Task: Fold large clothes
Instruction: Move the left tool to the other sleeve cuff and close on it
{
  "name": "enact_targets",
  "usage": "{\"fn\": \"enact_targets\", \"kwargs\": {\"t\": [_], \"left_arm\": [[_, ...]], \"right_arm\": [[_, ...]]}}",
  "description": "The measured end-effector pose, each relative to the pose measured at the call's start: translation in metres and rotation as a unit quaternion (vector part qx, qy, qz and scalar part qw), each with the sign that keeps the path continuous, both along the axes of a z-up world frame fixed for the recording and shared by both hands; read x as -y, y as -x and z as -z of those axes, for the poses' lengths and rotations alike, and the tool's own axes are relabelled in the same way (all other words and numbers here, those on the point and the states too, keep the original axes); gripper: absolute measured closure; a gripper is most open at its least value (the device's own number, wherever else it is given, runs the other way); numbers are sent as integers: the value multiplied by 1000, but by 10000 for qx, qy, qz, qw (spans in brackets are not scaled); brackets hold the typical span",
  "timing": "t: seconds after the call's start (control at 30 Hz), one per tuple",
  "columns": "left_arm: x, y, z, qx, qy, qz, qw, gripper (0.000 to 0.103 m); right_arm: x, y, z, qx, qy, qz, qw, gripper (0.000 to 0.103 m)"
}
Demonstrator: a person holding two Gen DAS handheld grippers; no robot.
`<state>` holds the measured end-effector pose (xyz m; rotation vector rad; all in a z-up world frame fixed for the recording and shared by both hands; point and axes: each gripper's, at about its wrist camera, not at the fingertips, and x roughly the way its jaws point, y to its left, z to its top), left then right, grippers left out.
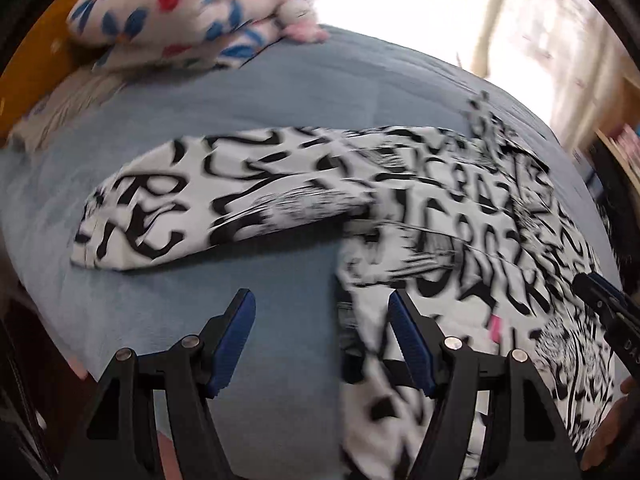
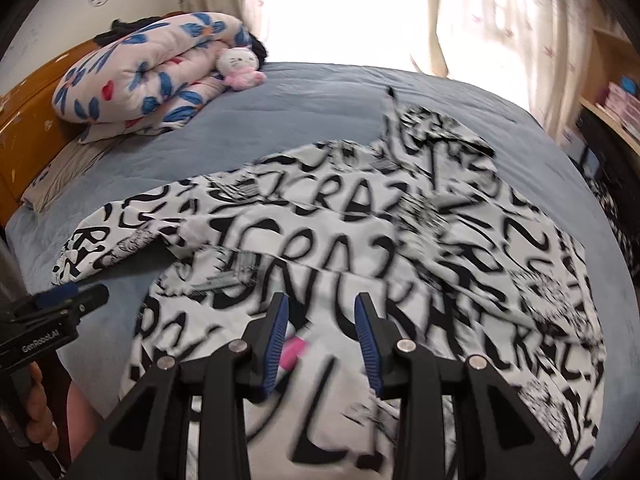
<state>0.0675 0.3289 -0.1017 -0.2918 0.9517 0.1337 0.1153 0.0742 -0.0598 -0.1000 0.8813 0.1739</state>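
— Grippers first: the left gripper (image 1: 322, 334) hangs with jaws spread and nothing between them, over bare bedcover (image 1: 280, 92) at the shirt's edge. The right gripper (image 2: 322, 336) stands part open above the shirt (image 2: 360, 248), pinching nothing.

— How far along, would you say?

— Barely started, I'd judge. One sleeve (image 1: 192, 196) lies stretched out beyond the left gripper, the body rumpled ahead of the right one, no tidy fold showing.

— Anything in the way?

— Rolled quilt (image 2: 148, 76) and a soft toy (image 2: 240, 68) sit well beyond, by the headboard (image 2: 32, 100). Plenty of room.
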Motion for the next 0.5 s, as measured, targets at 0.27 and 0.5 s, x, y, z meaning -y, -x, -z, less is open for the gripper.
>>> {"fn": "enact_targets", "kwargs": {"t": [0.27, 0.5], "left_arm": [[-96, -9, 51, -33, 1219, -845, 9889, 35], [-169, -7, 88, 192, 2223, -1454, 9639, 35]], "right_arm": [[-61, -32, 24, -91, 24, -390, 9992, 68], [-91, -56, 45, -265, -12, -482, 9985, 69]]}}
